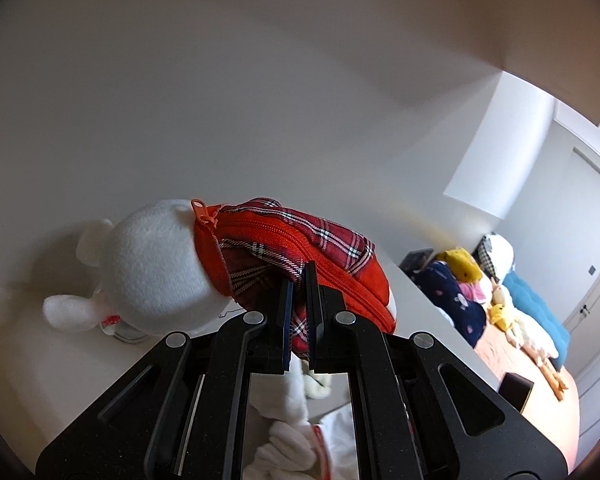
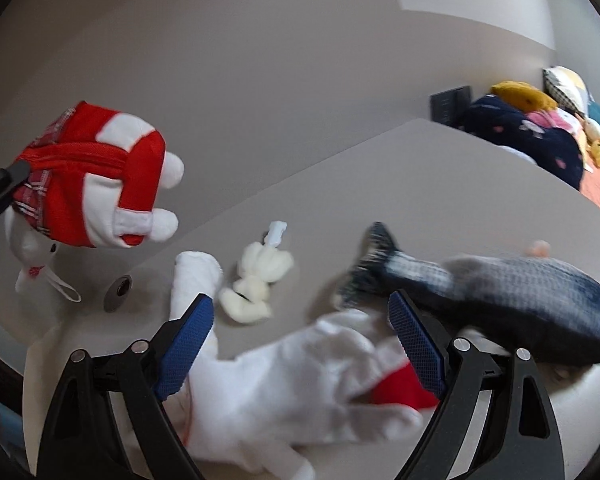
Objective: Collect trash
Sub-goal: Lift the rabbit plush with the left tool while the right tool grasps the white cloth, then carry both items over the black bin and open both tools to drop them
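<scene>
My left gripper (image 1: 300,280) is shut on the red plaid flap of a white plush rabbit backpack (image 1: 160,264) and holds it in the air above the table. The right wrist view shows that backpack (image 2: 96,176) hanging at the left, with the left gripper's black fingers (image 2: 4,184) at the frame edge. My right gripper (image 2: 300,300) is open, its blue pads (image 2: 188,340) standing wide to either side of a white plush toy with a red patch (image 2: 292,384) lying on the table. The pads do not press on it.
On the pale table (image 2: 420,200) lie a small white plush rabbit (image 2: 256,280) and a grey-blue plush fish (image 2: 500,292). A round grey fitting (image 2: 118,292) sits near the left. Beyond the table's far edge is a bed (image 1: 520,360) piled with soft toys (image 2: 532,128).
</scene>
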A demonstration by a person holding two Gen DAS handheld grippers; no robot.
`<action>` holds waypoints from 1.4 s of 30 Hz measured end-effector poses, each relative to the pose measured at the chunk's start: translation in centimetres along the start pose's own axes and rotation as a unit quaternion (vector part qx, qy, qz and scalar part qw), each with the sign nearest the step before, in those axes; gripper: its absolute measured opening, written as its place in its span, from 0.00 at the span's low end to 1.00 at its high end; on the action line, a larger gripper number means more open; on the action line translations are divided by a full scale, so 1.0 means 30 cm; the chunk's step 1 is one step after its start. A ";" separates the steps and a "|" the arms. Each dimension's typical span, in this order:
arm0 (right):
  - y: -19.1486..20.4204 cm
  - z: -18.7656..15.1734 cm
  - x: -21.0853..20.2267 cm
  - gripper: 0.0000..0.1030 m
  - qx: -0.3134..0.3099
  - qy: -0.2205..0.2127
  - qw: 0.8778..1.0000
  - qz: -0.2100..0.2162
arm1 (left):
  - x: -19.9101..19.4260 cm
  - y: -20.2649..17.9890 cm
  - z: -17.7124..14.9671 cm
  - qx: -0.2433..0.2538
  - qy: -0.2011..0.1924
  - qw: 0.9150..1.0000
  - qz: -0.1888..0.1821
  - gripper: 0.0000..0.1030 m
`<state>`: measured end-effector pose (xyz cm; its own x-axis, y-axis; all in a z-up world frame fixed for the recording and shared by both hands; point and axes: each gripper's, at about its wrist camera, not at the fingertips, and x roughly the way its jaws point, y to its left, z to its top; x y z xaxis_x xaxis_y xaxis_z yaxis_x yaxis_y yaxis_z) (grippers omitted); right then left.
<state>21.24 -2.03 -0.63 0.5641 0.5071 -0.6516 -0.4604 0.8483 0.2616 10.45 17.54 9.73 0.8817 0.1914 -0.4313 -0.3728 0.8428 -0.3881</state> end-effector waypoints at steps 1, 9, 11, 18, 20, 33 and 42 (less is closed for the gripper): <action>0.014 0.006 0.022 0.87 -0.005 0.003 1.000 -0.001 | 0.005 0.010 0.004 -0.003 -0.001 1.000 0.007 0.04; 0.056 0.025 0.166 0.75 -0.007 0.049 0.999 -0.001 | 0.015 0.064 0.011 -0.018 0.002 1.000 0.026 0.04; 0.065 0.026 0.193 0.73 -0.008 0.058 0.998 0.000 | 0.013 0.072 0.013 -0.018 -0.001 0.999 0.035 0.04; 0.107 0.030 0.290 0.59 -0.025 0.094 0.995 -0.014 | 0.041 0.073 0.008 -0.027 0.001 0.999 0.043 0.04; 0.112 0.028 0.306 0.48 -0.026 0.102 0.994 -0.009 | 0.043 0.075 0.007 -0.028 0.003 0.999 0.041 0.04; 0.088 0.023 0.198 0.22 -0.019 0.075 0.997 0.019 | 0.043 0.046 -0.010 -0.010 0.017 0.999 0.030 0.04; 0.028 0.012 0.004 0.22 -0.011 0.046 0.999 0.004 | 0.010 -0.050 -0.064 0.018 0.034 0.999 -0.004 0.04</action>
<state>21.16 -1.20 -0.24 0.4957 0.4962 -0.7128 -0.4801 0.8405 0.2511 10.71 15.38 8.63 0.8624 0.1516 -0.4830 -0.3544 0.8621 -0.3622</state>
